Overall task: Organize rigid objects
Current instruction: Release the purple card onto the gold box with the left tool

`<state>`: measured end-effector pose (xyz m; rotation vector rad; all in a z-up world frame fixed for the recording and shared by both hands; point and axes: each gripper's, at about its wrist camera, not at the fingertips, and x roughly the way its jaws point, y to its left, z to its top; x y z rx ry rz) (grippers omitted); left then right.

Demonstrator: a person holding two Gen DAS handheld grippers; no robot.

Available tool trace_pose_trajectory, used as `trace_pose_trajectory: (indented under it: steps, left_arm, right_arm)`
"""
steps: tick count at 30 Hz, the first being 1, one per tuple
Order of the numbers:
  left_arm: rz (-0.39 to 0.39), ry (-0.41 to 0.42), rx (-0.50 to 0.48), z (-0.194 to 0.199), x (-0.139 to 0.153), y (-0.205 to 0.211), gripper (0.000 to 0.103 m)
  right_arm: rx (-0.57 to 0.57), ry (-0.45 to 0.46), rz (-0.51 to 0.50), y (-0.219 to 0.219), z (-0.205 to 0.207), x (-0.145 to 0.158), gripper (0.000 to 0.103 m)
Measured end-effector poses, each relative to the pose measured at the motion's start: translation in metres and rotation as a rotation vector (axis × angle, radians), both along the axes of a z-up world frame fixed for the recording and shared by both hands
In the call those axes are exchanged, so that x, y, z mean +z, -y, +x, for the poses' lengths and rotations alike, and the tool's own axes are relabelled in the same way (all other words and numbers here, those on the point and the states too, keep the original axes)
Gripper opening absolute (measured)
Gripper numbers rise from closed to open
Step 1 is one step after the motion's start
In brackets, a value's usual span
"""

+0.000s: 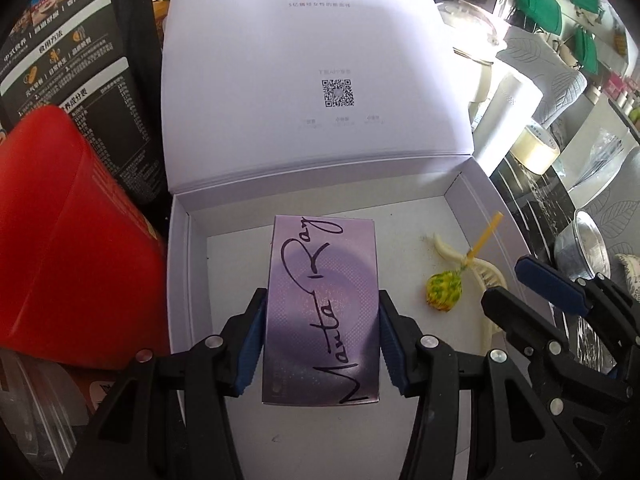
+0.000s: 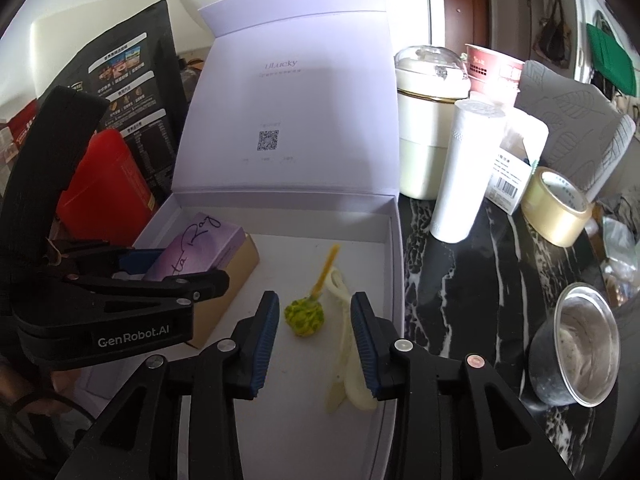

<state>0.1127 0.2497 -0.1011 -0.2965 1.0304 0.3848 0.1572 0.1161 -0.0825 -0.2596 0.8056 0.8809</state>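
The open white box (image 2: 394, 240) holds one lollipop (image 2: 305, 316), one comb (image 2: 346, 360) and one purple carton (image 1: 322, 312), clamped by the left gripper (image 1: 322, 344); the right gripper (image 2: 314, 344) gapes wide, empty.

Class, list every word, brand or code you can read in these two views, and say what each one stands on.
"ULucky": inside the open lid of the white box, above a QR code.
"Manta Ray": handwritten on the purple box held in the left tool.
"GenRobot.AI": on the left tool's body, right wrist view.
Chinese print on the black bag, red cup and barcoded carton: too small to read.
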Motion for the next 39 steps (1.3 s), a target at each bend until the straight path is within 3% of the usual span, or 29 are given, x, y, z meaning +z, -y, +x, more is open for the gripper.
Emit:
trace_pose_trajectory:
  steps: [30,39]
  left_arm:
    - [0.051,0.030,0.007,-0.014,0.029,0.018,0.051]
    - [0.061,0.072,-0.012,-0.025,0.049,0.029,0.051]
  right_arm:
    - [-0.079,0.052,0.024,0.038,-0.021,0.038,0.037]
    - [-0.090,0.079,0.034,0.046,-0.028,0.051,0.037]
